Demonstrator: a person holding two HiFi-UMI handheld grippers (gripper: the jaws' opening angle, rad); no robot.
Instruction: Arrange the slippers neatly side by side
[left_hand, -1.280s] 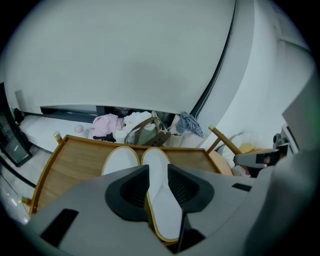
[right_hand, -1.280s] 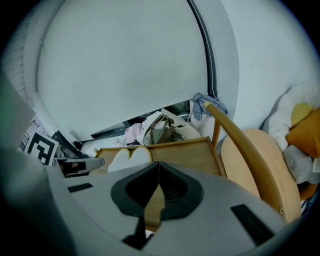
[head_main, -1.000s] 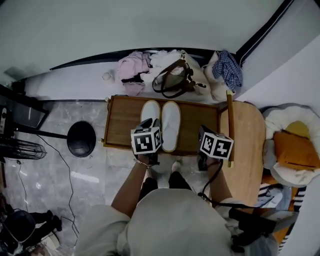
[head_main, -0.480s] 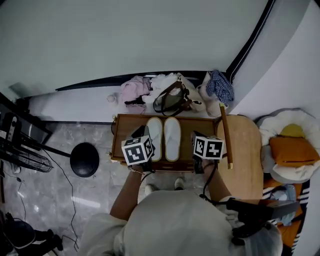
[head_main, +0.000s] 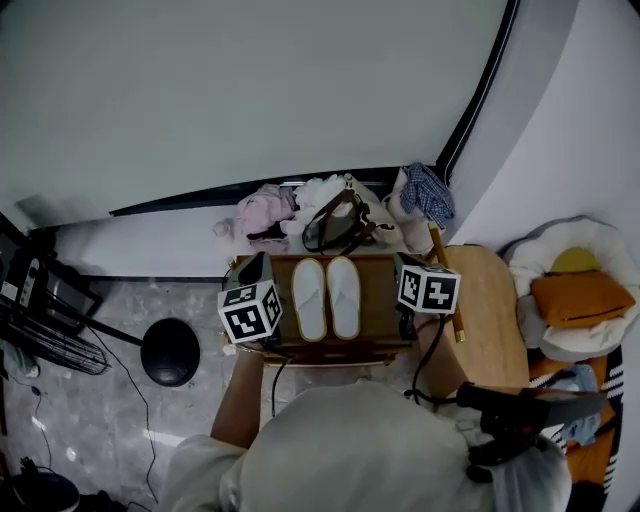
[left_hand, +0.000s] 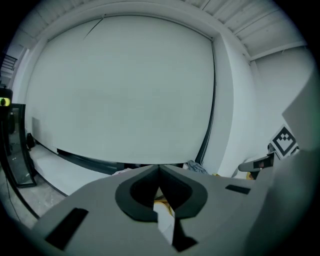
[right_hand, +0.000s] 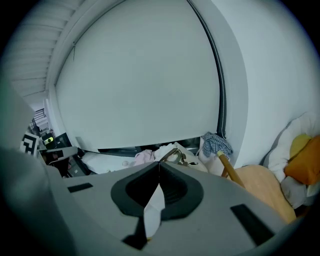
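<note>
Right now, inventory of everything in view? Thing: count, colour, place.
slippers: two, white, side by side on tray
wooden tray: one, brown, floor ahead
handbag: one, cream, behind tray
clothes: pile, pink and white, beside handbag
checked cloth: one, blue, right of handbag
stick: one, tan, right of tray
cushion: one, orange, far right
round base: one, black, floor left
left tool: one, grey, jaws just closed, empty
right tool: one, grey, shut, empty
</note>
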